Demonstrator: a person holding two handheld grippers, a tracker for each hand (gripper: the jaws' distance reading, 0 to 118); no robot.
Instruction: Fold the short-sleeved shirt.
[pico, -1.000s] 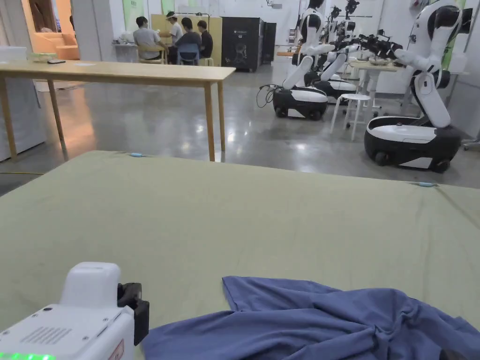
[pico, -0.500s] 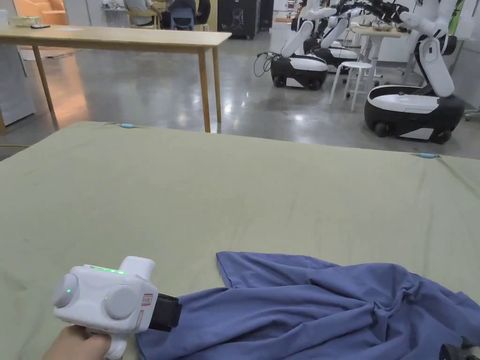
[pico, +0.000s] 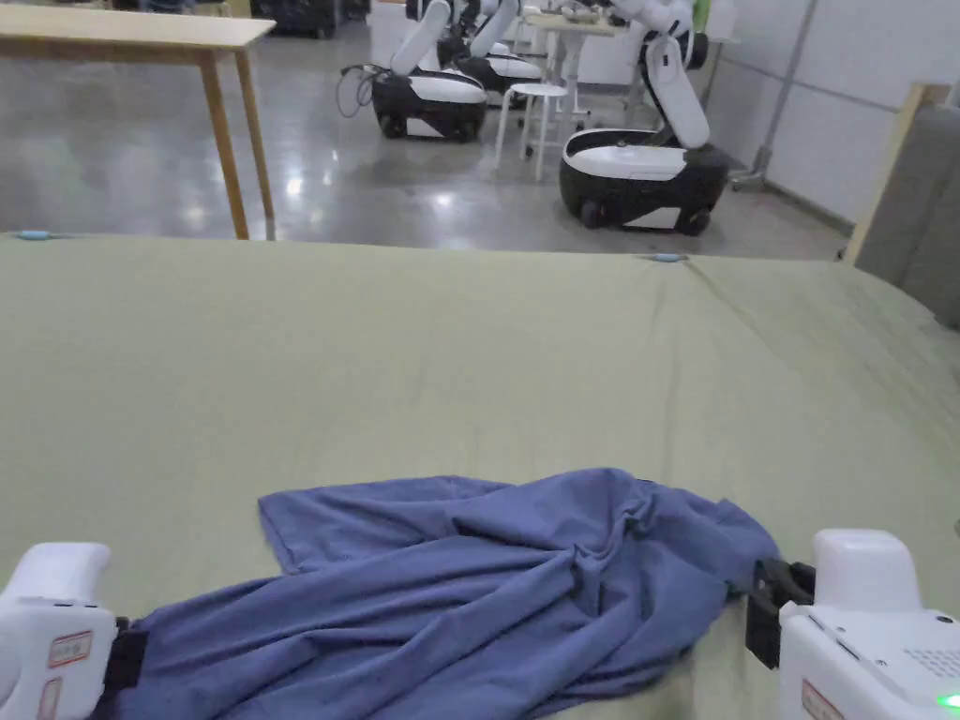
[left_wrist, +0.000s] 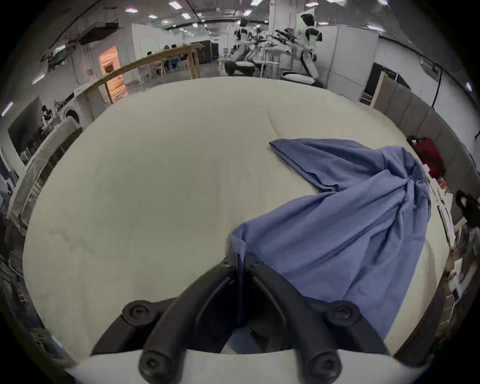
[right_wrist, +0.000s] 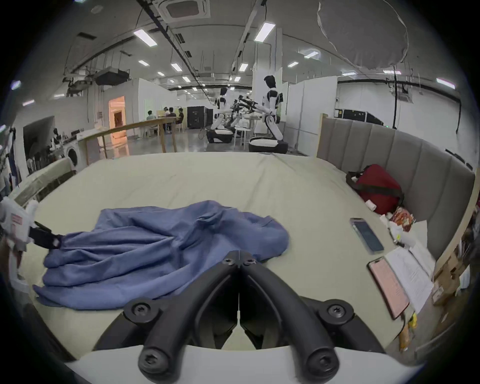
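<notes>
A crumpled blue short-sleeved cotton shirt (pico: 450, 591) lies bunched on the pale green sheet of the bed (pico: 469, 356), near its front edge. Your left gripper (left_wrist: 240, 259) is clenched on the shirt's left edge. Your right gripper (right_wrist: 238, 256) is closed with nothing between its jaws, just beside the shirt's right end.

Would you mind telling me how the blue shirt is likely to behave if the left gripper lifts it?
The blue shirt lies crumpled, so it will probably hang limp. It looks thin, likely light. With the left gripper pinching one edge, the rest would probably trail across the green sheet.
</notes>
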